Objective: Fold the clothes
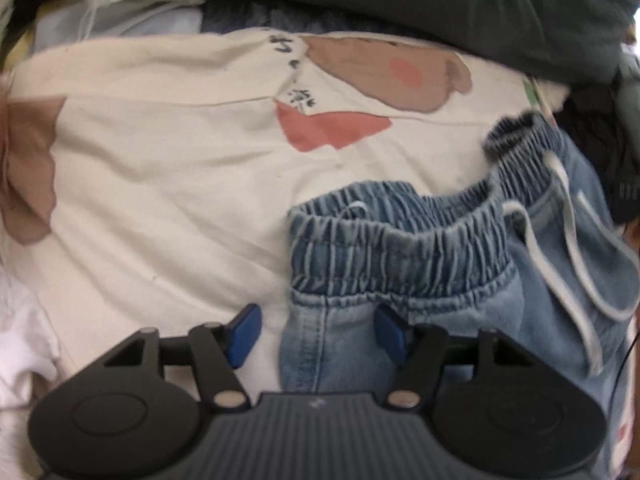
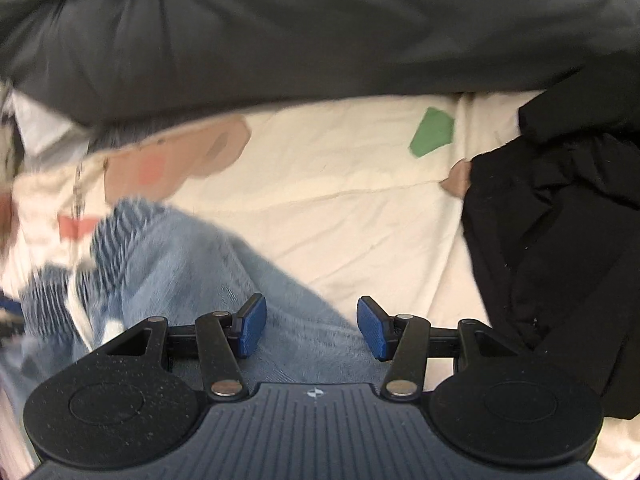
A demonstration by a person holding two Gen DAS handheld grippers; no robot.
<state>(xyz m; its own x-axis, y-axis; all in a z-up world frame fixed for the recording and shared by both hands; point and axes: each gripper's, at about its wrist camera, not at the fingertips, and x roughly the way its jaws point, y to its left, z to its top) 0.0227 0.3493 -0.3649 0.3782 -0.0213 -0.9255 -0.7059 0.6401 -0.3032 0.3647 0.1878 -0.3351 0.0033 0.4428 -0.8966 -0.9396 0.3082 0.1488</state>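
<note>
My left claw (image 1: 318, 334) stands spread, its 2 blue pads (image 1: 243, 334) apart with the side edge of the light-blue denim shorts (image 1: 400, 280) lying between them just below the gathered elastic waistband (image 1: 400, 240), one pad over the bare cream sheet (image 1: 160, 200) and neither pressing the cloth. My right claw (image 2: 312, 328) is also spread over the blurred denim shorts (image 2: 192, 272), pinching nothing. The shorts lie on the cream printed sheet, white drawstring (image 1: 576, 248) trailing, with a grey quilt (image 2: 320, 32) beyond and a black garment (image 2: 560, 240) off to the right
</note>
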